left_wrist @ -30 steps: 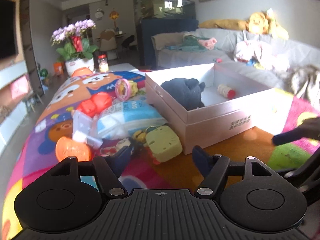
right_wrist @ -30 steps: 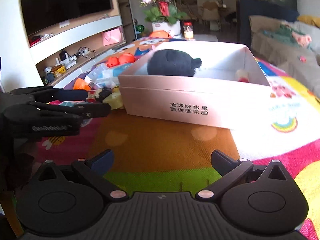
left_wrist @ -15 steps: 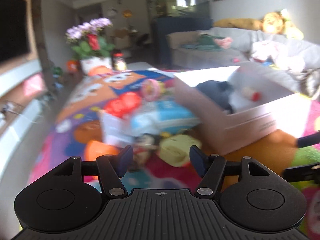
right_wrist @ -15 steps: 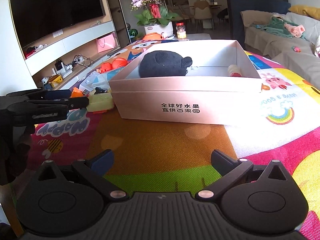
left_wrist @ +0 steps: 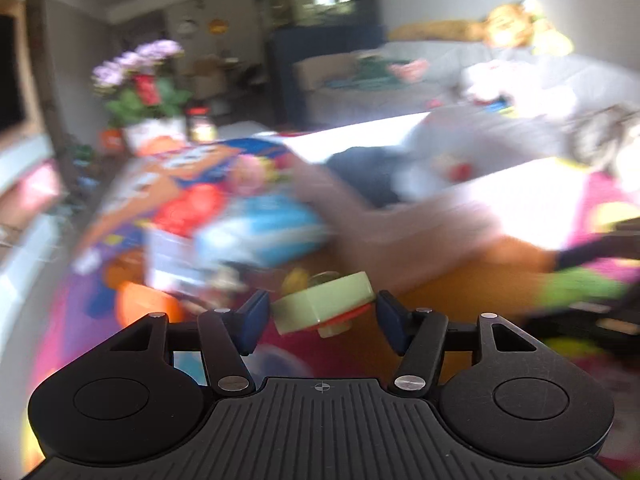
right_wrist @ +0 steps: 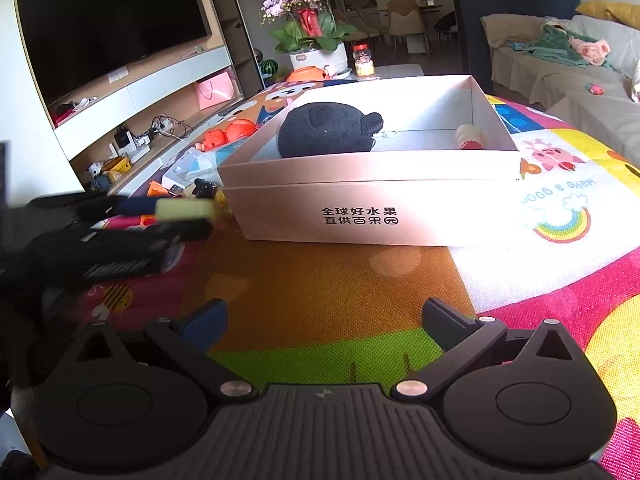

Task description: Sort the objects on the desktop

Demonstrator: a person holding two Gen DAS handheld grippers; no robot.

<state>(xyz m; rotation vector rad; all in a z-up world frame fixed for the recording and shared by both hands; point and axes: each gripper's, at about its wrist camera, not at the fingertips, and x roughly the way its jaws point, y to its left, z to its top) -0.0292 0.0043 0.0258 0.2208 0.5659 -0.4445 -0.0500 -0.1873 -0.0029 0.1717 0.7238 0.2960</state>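
Two tools are in view, and you hold one in each hand. Your left tool (left_wrist: 320, 314) is clenched on a pale green block toy (left_wrist: 322, 302): both blue fingertips (left_wrist: 252, 320) press its sides, and an orange part shows under its lower edge. The left view is heavily smeared, so finer detail of the toy cannot be read. In the right view the same toy (right_wrist: 184, 209) appears at 9 o'clock, pinched in the left tool (right_wrist: 176, 216), just beside the near left corner of the box; whether it rests on the desk or hangs above it cannot be told.

At 10 o'clock of the left view, past the toy, lies a loose pile on the desk (right_wrist: 320, 280): a blue-and-white pack (left_wrist: 260, 228), a red toy (left_wrist: 188, 208) and an orange piece (left_wrist: 144, 304), all blurred.

Centre of the right view, at 12 o'clock, the white cardboard box (right_wrist: 380, 216) stands open on the colourful mat. Inside it, a black plush (right_wrist: 324, 130) sits in the left half and a small white bottle with a red cap (right_wrist: 469, 138) lies near the right wall, well apart from the plush.

Your right tool (right_wrist: 324, 320) is released, jaws spread wide and grasping nothing, low over the orange and green patch of the mat at 6 o'clock, short of the box.
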